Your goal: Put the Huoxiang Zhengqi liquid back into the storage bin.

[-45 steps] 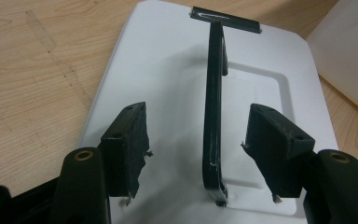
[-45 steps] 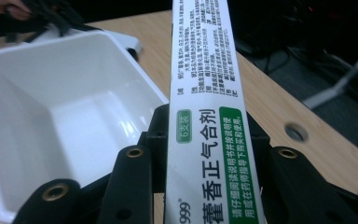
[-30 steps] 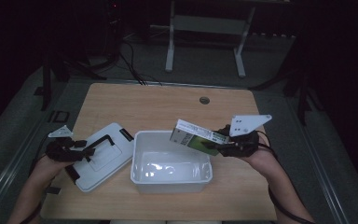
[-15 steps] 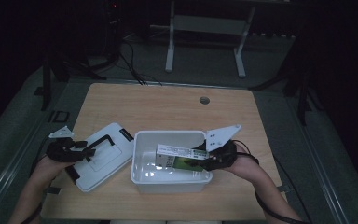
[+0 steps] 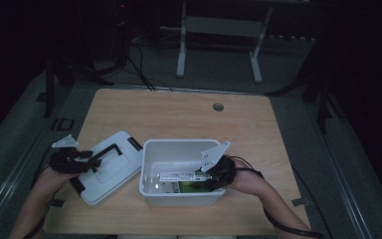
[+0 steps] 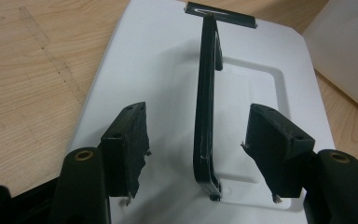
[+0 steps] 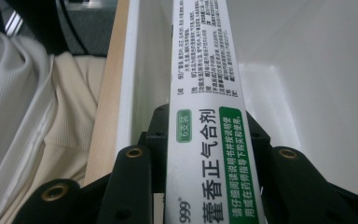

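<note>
A white plastic bin [image 5: 151,154] stands on the wooden table near its front edge. My right gripper [image 5: 210,178] is down inside it, shut on a white and green medicine box [image 5: 181,182] that lies low along the bin's near wall. In the right gripper view the medicine box [image 7: 207,116] runs up between the jaws, with the bin's inner wall [image 7: 307,56] behind. The bin's white lid [image 5: 112,169] lies flat to the left, its black handle [image 6: 206,98] standing up. My left gripper [image 6: 196,144] is open, a jaw on either side of the handle without touching it.
A round cable hole [image 5: 218,106] sits at the back of the table [image 5: 179,114]. A person's light clothing [image 7: 32,116] lies past the table's near edge. Dark floor, cables and a stand's legs [image 5: 219,55] lie beyond the table.
My right gripper carried the medicine box from above the bin's right rim down into the bin and to the left. The left gripper stayed at the lid's handle.
</note>
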Demonstrator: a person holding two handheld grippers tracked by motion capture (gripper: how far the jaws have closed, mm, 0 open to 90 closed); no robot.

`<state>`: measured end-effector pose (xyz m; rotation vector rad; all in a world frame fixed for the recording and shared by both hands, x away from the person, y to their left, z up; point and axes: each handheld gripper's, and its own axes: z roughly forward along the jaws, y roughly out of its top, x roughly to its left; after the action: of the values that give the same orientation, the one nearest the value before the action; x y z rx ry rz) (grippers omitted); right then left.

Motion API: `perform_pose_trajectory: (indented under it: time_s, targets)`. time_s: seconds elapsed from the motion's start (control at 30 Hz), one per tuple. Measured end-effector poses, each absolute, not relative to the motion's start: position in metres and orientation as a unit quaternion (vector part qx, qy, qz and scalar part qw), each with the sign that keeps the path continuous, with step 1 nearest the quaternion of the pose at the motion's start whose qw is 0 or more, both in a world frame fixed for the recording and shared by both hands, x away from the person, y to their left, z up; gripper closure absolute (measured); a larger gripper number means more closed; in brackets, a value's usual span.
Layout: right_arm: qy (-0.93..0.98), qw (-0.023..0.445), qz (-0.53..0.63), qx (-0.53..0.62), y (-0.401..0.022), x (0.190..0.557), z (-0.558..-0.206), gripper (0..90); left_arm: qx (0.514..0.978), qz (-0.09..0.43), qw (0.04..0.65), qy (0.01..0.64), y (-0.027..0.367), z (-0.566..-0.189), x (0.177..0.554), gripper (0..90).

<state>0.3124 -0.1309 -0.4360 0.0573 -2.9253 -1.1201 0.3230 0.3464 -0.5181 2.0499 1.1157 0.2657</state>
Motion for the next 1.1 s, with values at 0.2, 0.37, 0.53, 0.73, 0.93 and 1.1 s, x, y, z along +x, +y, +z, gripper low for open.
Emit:
perform_pose_trajectory:
  time_s: [0.2,0.37,0.53,0.73,0.93,1.1]
  targets:
    - [-0.947,0.006,-0.321,0.026,-0.122,0.313,-0.443,64.8,0.806,0.106,0.385,0.438,0.347,-0.517,0.323,38.9]
    - [-0.956,0.011,-0.291,0.034,-0.115,0.313,-0.447,64.7,0.804,0.107,0.386,0.439,0.348,-0.517,0.323,38.9]
    - [-0.964,0.013,-0.263,0.035,-0.110,0.312,-0.452,64.3,0.805,0.107,0.385,0.438,0.348,-0.517,0.322,38.9]
    - [-0.970,0.012,-0.240,0.034,-0.108,0.314,-0.453,62.7,0.803,0.108,0.386,0.440,0.350,-0.517,0.321,38.9]
    - [-0.970,0.031,-0.242,0.025,-0.111,0.318,-0.452,58.3,0.804,0.106,0.386,0.439,0.350,-0.518,0.321,38.9]
    - [-0.967,0.037,-0.250,0.019,-0.117,0.318,-0.449,55.7,0.803,0.107,0.387,0.440,0.350,-0.517,0.321,38.8]
